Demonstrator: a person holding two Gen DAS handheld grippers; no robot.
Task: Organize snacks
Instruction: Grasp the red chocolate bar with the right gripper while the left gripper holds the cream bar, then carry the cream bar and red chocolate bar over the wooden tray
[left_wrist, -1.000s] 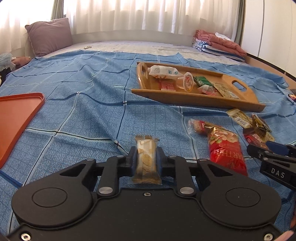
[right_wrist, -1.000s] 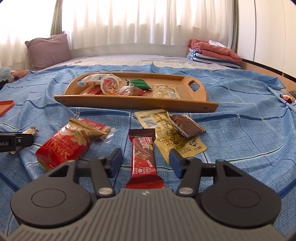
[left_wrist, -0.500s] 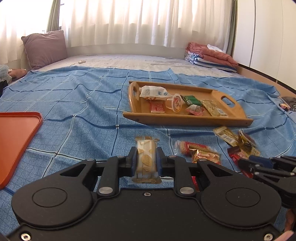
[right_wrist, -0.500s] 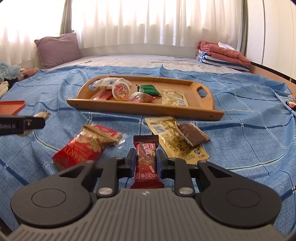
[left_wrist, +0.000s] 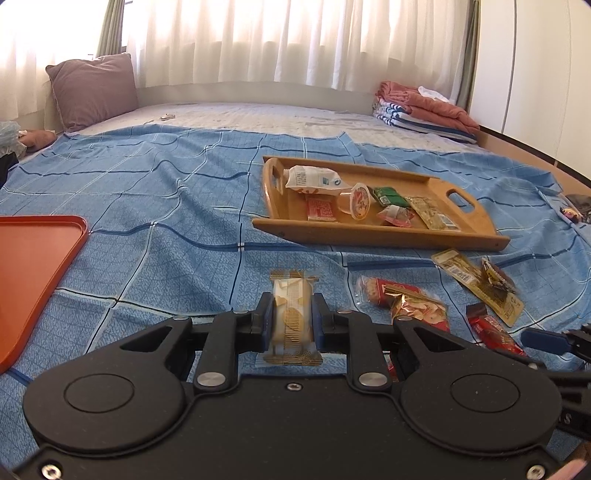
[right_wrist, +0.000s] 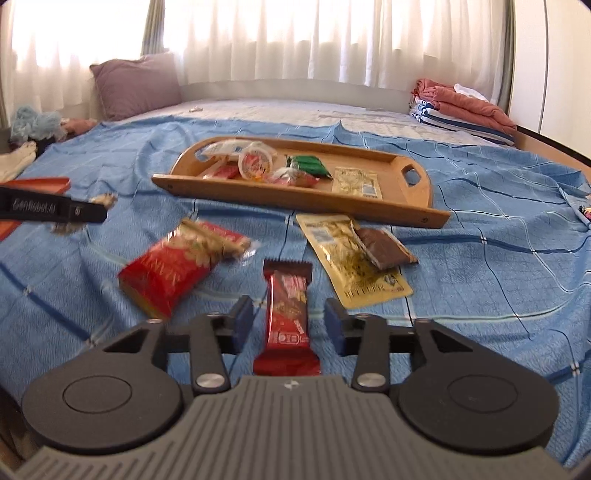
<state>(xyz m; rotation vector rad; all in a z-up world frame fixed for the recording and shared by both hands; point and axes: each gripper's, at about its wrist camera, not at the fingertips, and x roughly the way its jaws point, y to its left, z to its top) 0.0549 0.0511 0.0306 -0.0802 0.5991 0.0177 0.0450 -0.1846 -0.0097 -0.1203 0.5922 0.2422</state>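
Snacks lay loose on the blue bedspread (left_wrist: 155, 206) near the wooden tray (left_wrist: 369, 236). Left view: my left gripper (left_wrist: 293, 325) pinched a pale wafer packet (left_wrist: 291, 317). Right view: my right gripper (right_wrist: 290, 321) had just been opening, pads clear of the red chocolate bar (right_wrist: 288, 314) lying between them.

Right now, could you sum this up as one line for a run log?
left tongs: shut on pale wafer packet | right tongs: just opened, astride red snack bar, not gripping | wooden tray: part-filled
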